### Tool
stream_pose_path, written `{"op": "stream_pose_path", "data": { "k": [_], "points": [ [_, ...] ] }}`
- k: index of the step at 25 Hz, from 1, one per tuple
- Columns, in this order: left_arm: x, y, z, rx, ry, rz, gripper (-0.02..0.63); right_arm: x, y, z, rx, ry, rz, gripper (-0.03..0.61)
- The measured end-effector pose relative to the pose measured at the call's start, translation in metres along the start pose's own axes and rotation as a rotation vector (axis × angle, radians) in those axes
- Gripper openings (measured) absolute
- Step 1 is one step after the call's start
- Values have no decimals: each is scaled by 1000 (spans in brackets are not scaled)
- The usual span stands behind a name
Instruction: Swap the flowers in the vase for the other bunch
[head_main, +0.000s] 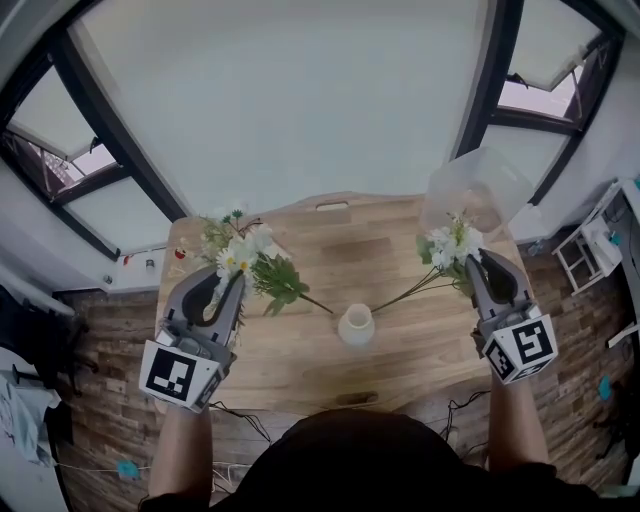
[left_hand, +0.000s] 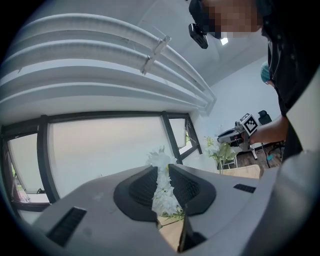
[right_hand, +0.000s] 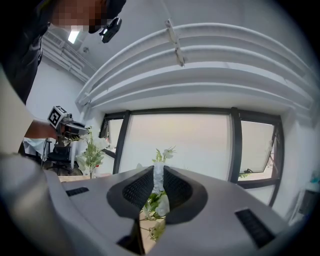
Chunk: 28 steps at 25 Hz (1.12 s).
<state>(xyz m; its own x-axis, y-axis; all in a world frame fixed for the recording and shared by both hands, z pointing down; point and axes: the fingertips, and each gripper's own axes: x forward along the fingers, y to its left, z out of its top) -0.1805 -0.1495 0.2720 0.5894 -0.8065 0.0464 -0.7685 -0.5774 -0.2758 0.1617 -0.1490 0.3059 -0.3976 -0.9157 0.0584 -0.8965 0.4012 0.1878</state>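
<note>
Flowers fill both hands above a wooden table (head_main: 340, 240). The left gripper (head_main: 225, 290) pinches a white, daisy-headed left bunch (head_main: 245, 255) between its jaws. The right gripper (head_main: 483, 272), its jaws likewise closed on blossoms and leaves, grips the right bunch (head_main: 450, 243) on the far side. Between them, on the table's near half, stands the small cream vase (head_main: 356, 325), upright and apparently empty. Each bunch lies with its long axis slanting inward and toward the person, heads at the jaws. The left stem (head_main: 312, 300) and the right stems (head_main: 408, 291) converge just short of the vase's mouth. Neither hand looks clearly nearer. Whichever bunch goes in will likely need tipping upright, stem ends down, over that narrow opening.
</note>
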Motion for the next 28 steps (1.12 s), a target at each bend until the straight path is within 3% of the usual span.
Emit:
{"op": "stream_pose_path", "data": {
  "k": [8,28],
  "points": [
    [24,-14,3,19,5,-20,66,-14,-35,-17,12,15,-53,77],
    [42,-27,-6,42,28,-95,66,-27,-24,-41,89,38,-87,77]
  ]
}}
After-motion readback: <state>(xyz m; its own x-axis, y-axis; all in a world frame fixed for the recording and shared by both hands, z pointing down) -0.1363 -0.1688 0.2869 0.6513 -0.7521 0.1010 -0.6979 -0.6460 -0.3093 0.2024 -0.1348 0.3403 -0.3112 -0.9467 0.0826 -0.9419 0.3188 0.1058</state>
